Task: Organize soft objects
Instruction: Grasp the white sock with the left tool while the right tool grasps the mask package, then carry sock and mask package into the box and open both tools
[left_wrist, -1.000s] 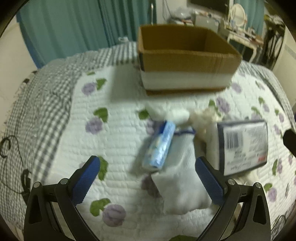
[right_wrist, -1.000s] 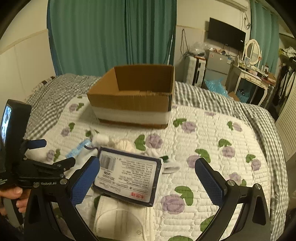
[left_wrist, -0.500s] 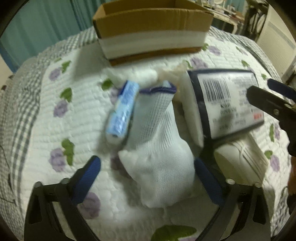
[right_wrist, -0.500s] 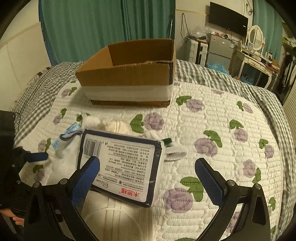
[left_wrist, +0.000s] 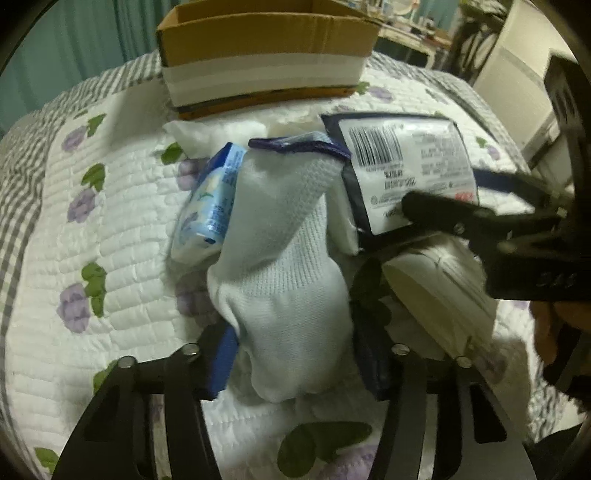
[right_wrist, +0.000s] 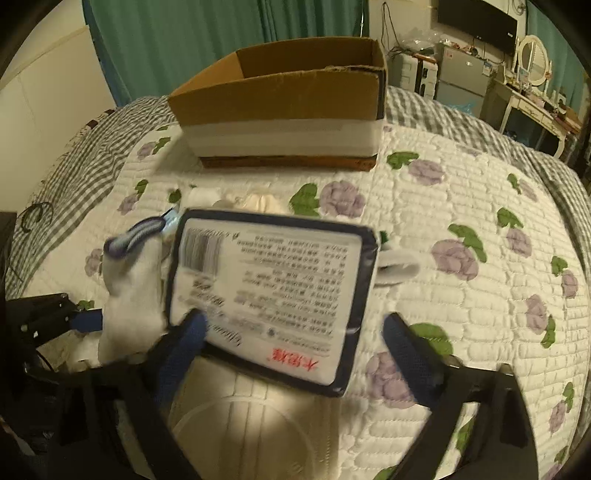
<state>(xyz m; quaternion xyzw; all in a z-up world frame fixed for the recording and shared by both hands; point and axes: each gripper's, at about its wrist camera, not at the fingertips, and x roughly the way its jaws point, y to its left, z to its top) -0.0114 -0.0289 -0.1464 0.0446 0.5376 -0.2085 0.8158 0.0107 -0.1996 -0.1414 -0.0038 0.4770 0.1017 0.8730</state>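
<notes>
A white sock with a navy cuff (left_wrist: 284, 258) lies on the quilt, its toe between my left gripper's (left_wrist: 295, 354) blue pads, which press its sides. Beside it lie a light-blue tissue packet (left_wrist: 210, 206), a dark-edged labelled packet (left_wrist: 402, 166) and a white ribbed pack (left_wrist: 439, 288). In the right wrist view my right gripper (right_wrist: 291, 343) straddles the labelled packet's (right_wrist: 269, 284) near edge, jaws still apart, above the ribbed pack (right_wrist: 255, 417). The sock (right_wrist: 129, 288) shows at left. An open cardboard box (right_wrist: 280, 107) stands behind.
White fluffy soft items (right_wrist: 236, 197) lie between the pile and the box. A small white piece (right_wrist: 397, 267) sits right of the packet. The floral quilt (right_wrist: 461, 206) extends right; furniture and curtains stand beyond the bed.
My left gripper moved forward and closed around the sock's toe. My right gripper moved down and forward over the labelled packet and its jaws narrowed.
</notes>
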